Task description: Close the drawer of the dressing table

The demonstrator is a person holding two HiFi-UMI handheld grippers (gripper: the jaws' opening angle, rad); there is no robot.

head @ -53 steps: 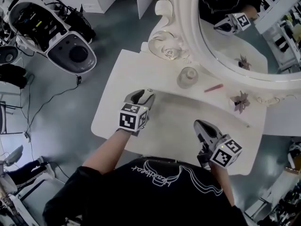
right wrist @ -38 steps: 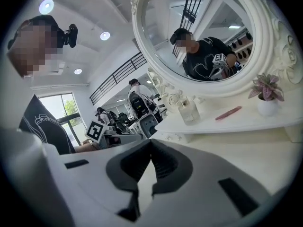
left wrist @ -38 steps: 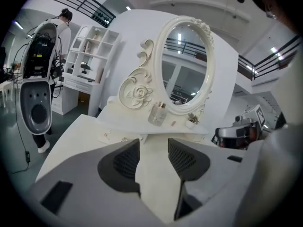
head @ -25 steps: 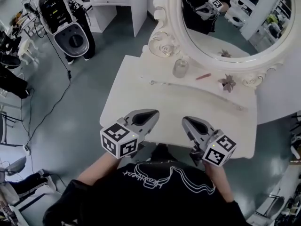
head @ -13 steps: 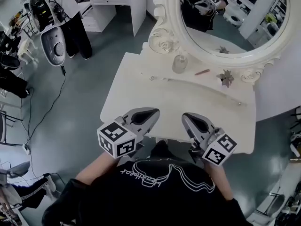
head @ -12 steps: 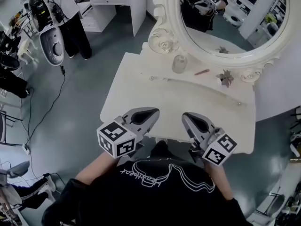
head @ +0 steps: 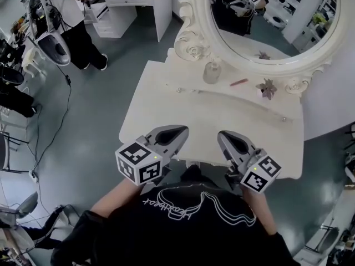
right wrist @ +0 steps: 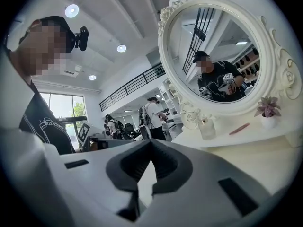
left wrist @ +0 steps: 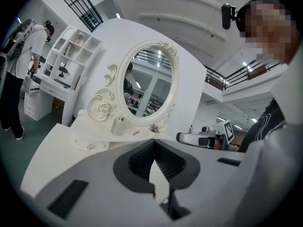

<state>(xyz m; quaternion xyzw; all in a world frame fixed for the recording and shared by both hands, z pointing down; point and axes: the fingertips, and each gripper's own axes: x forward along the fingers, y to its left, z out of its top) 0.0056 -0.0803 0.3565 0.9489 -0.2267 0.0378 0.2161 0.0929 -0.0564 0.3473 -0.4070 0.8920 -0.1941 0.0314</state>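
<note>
The white dressing table (head: 166, 110) fills the middle of the head view, with its oval mirror (head: 266, 21) behind. Its back riser carries small knobs (head: 178, 90), and those fronts sit flush. No open drawer shows; the table's front face is hidden under the top and behind my body. My left gripper (head: 182, 130) hovers at the near edge, shut and empty, its pads meeting in the left gripper view (left wrist: 154, 141). My right gripper (head: 222, 134) is beside it, apart from it, also shut on nothing (right wrist: 151, 141).
On the riser stand a glass bottle (head: 211, 71), a pink stick (head: 239, 82) and a small plant (head: 267, 87). A person carrying equipment (head: 66, 32) stands on the grey floor at the far left, by another white desk (head: 133, 4).
Two seconds ago both grippers were over the tabletop; since then they have drawn back to its near edge and held still. The person in the background has walked further left.
</note>
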